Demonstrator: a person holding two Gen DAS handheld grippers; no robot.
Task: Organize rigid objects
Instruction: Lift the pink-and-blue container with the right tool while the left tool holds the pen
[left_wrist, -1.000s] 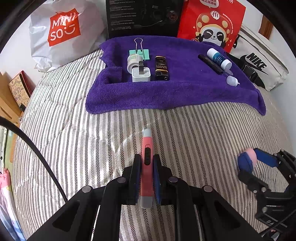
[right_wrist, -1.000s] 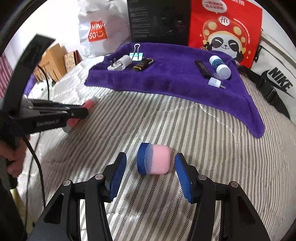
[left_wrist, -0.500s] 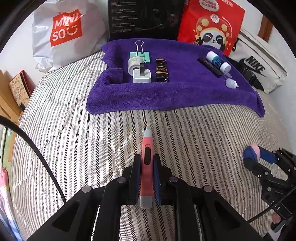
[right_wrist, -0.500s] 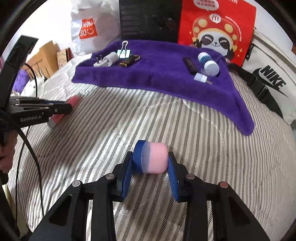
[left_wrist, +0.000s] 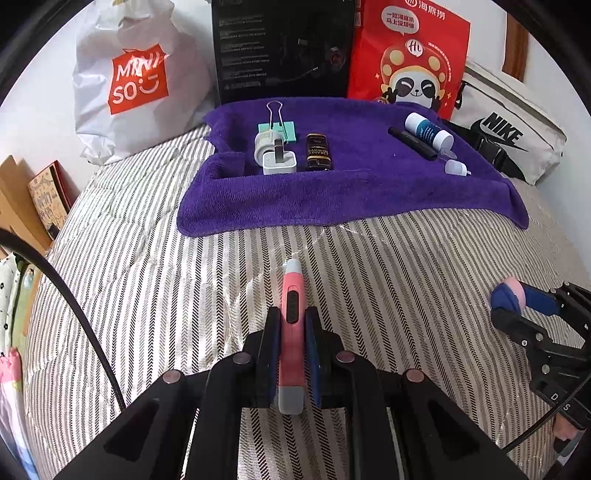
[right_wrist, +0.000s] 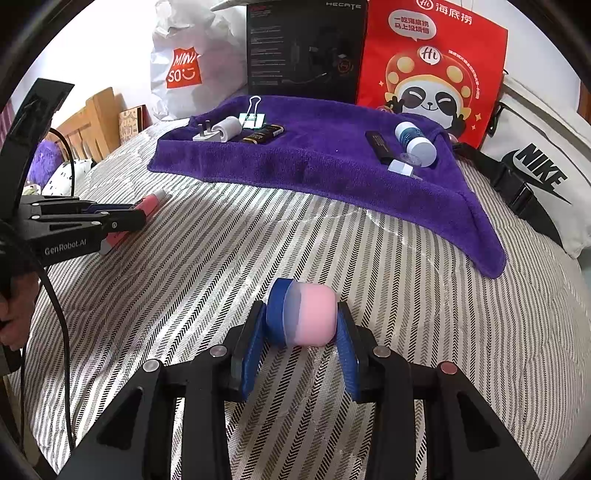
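Note:
My left gripper (left_wrist: 291, 314) is shut on a pink pen-shaped device (left_wrist: 291, 288) with a black button, held just above the striped bedspread (left_wrist: 388, 266). From the right wrist view the same left gripper (right_wrist: 135, 218) and pink device (right_wrist: 149, 203) sit at the left. My right gripper (right_wrist: 300, 317) has its blue pads pressed on the two ends of a pink jar with a blue lid (right_wrist: 314, 314), lying sideways. A purple towel (left_wrist: 351, 192) lies farther back, carrying a binder clip (left_wrist: 277, 125), a white plug (left_wrist: 279, 160), a dark small box (left_wrist: 318, 151) and a white-and-blue bottle (left_wrist: 428, 131).
Behind the towel stand a white Miniso bag (left_wrist: 136, 81), a black box (left_wrist: 284, 48) and a red panda bag (left_wrist: 410, 59). A white Nike bag (left_wrist: 509, 136) lies at the right. Wooden boards and a book (left_wrist: 48, 192) lean at the bed's left edge.
The right gripper's fingers have closed in from either side onto the pink jar. The left gripper keeps its hold on the pink device and has barely shifted.

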